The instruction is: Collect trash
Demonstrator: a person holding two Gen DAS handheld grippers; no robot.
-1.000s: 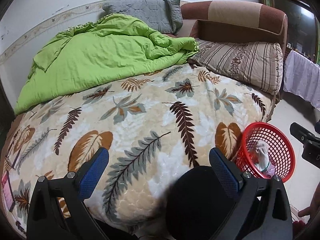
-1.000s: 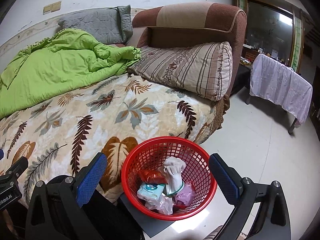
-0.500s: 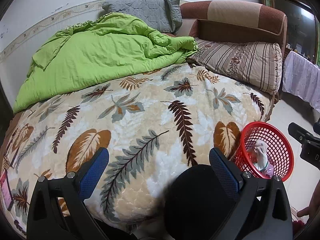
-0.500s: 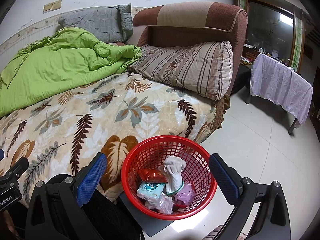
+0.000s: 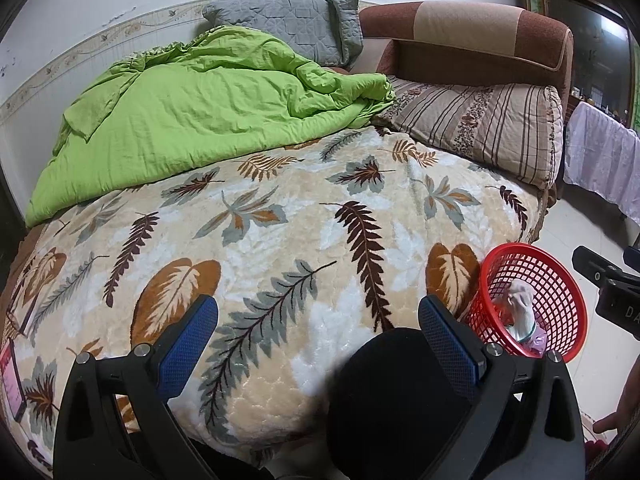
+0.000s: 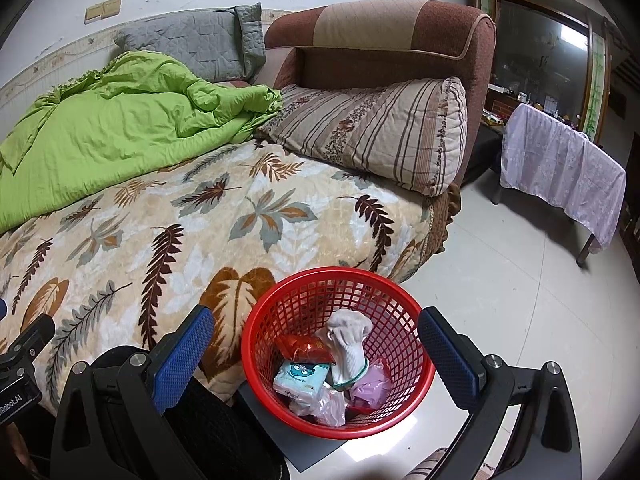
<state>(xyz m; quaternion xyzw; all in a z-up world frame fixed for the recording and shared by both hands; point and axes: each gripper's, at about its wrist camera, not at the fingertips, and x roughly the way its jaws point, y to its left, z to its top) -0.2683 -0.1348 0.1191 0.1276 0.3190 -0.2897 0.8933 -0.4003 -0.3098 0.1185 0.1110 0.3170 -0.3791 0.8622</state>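
A red mesh basket (image 6: 336,292) stands on the floor beside the bed and holds trash: a white glove (image 6: 350,340), a red packet (image 6: 306,348), a tissue pack (image 6: 300,378) and pink plastic (image 6: 370,386). The basket also shows at the right of the left wrist view (image 5: 560,292). My right gripper (image 6: 316,354) is open and empty, hovering just above and in front of the basket. My left gripper (image 5: 318,334) is open and empty over the near edge of the leaf-patterned blanket (image 5: 280,232).
A green quilt (image 5: 192,112), a grey pillow (image 5: 288,24) and a striped pillow (image 5: 488,124) lie on the bed. A brown headboard (image 6: 392,40) stands behind. A cloth-covered table (image 6: 560,168) stands at the right on the tiled floor (image 6: 500,280). A pink object (image 5: 12,380) lies at the bed's left edge.
Both views have shifted only slightly; the bed sits a little lower in the left wrist view. Both grippers stay open and empty, and the basket has not moved.
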